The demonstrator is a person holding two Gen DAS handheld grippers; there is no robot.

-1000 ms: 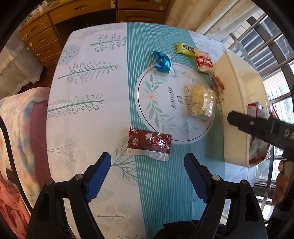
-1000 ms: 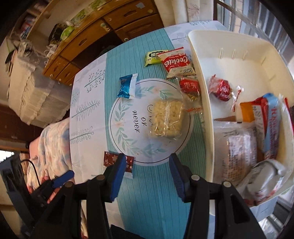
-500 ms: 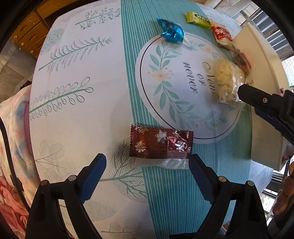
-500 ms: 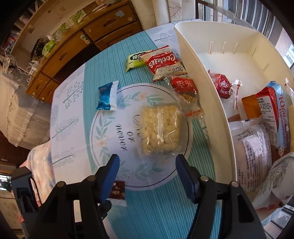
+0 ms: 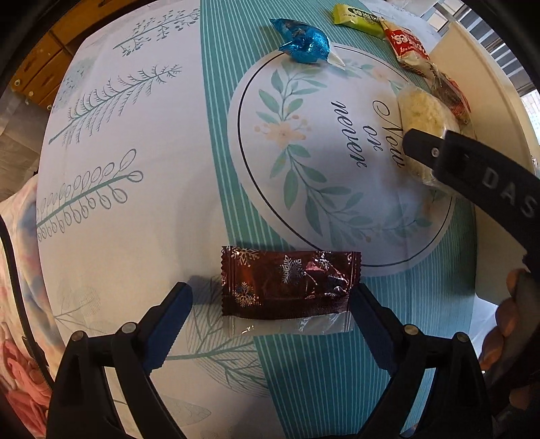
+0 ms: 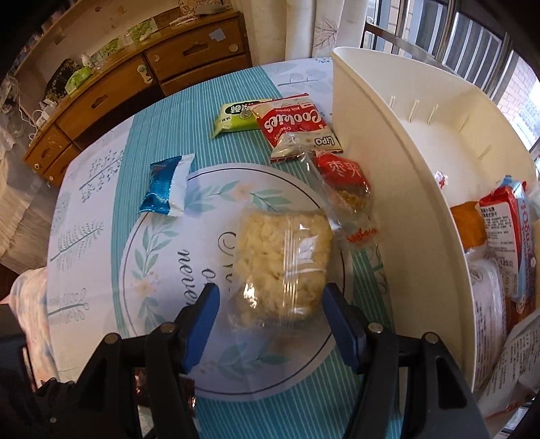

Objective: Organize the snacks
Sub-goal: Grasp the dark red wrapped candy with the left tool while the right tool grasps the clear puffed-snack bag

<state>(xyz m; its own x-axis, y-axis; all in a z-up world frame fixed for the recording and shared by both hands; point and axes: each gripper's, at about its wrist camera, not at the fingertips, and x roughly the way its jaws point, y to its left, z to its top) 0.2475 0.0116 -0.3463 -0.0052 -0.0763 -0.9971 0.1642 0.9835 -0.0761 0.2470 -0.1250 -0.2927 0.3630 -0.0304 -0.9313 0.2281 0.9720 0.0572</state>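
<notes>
Round surface [image 5: 141, 209] under a leaf-print cloth with teal stripes, wooden drawers behind, barred window to one side.

Left wrist view: left tool [image 5: 270, 324] pointing straight down, released, jaws just opened wider, straddling the dark red snowflake packet [image 5: 287, 282]. Right pad at the packet's crimped end, left pad a little apart from the other end; no squeeze yet. Best handled by settling the pads flush to the cloth, centring on the long axis, then closing gently so the foil does not buckle or skate away. Further off: blue foil sweet [image 5: 305, 42], green packet [image 5: 357, 15]. Black arm of the right tool crossing the right edge, covering part of the clear bag.

Right wrist view: right tool [image 6: 270, 324] tilted steeply down, released, jaws lately widened a little, framing the near end of the clear bag of pale puffed snack [image 6: 287, 256]. Whether the pads touch the film: cannot tell. Slippery wrapper, so a low, even pinch across the bag's width seems wise. White bin [image 6: 398, 189] just beside, already holding several packs, its near corner cut off. Cookies pack [image 6: 297, 125] and a red clear-ended packet [image 6: 341, 175] overlapping; print on most wrappers too small to read.
</notes>
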